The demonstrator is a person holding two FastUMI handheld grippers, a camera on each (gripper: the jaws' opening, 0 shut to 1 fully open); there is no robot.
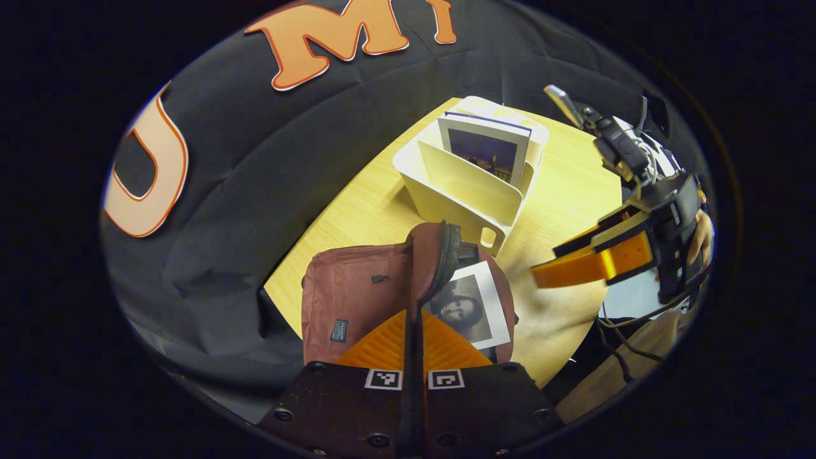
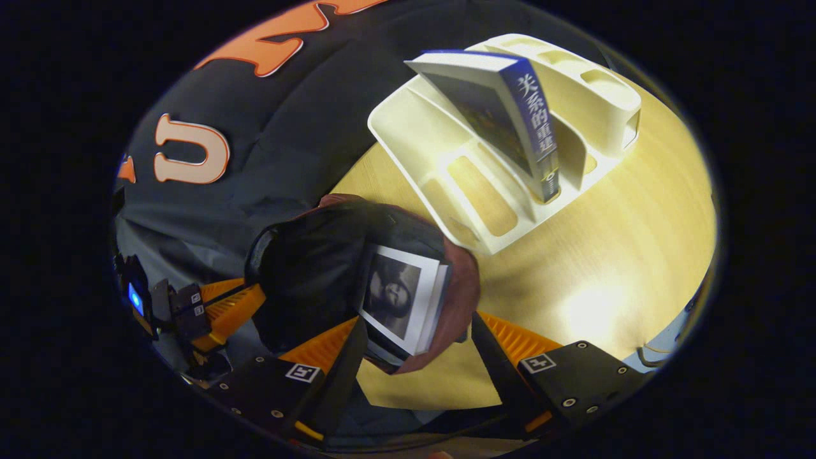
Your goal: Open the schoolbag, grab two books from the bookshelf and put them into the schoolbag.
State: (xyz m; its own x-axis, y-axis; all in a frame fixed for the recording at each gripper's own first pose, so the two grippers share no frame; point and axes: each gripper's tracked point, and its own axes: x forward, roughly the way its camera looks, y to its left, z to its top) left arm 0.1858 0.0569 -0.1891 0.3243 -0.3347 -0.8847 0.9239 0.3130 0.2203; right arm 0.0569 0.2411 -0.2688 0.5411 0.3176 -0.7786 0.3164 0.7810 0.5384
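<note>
A reddish-brown schoolbag [image 1: 357, 287] lies unzipped on the wooden table [image 1: 567, 185]. My left gripper [image 1: 413, 319] is shut on the raised flap [image 1: 437, 252] at the bag's opening and holds it up. A book with a portrait cover [image 1: 468, 306] sits partly inside the bag's mouth. My right gripper [image 2: 417, 322] is open just in front of that book [image 2: 398, 296], its fingers spread to either side without pressing on it. Behind the bag, the white bookshelf [image 2: 446, 146] holds a blue-spined book [image 2: 503, 108] that leans in a slot. From the left gripper view, the right gripper [image 1: 542, 271] hovers right of the bag.
The bookshelf [image 1: 459, 191] stands close behind the bag, its handle almost touching it. Black cloth hangs along the table's far and left edges. A hand [image 1: 701, 239] holds the right gripper at the right edge. Bare tabletop [image 2: 605, 255] lies right of the bag.
</note>
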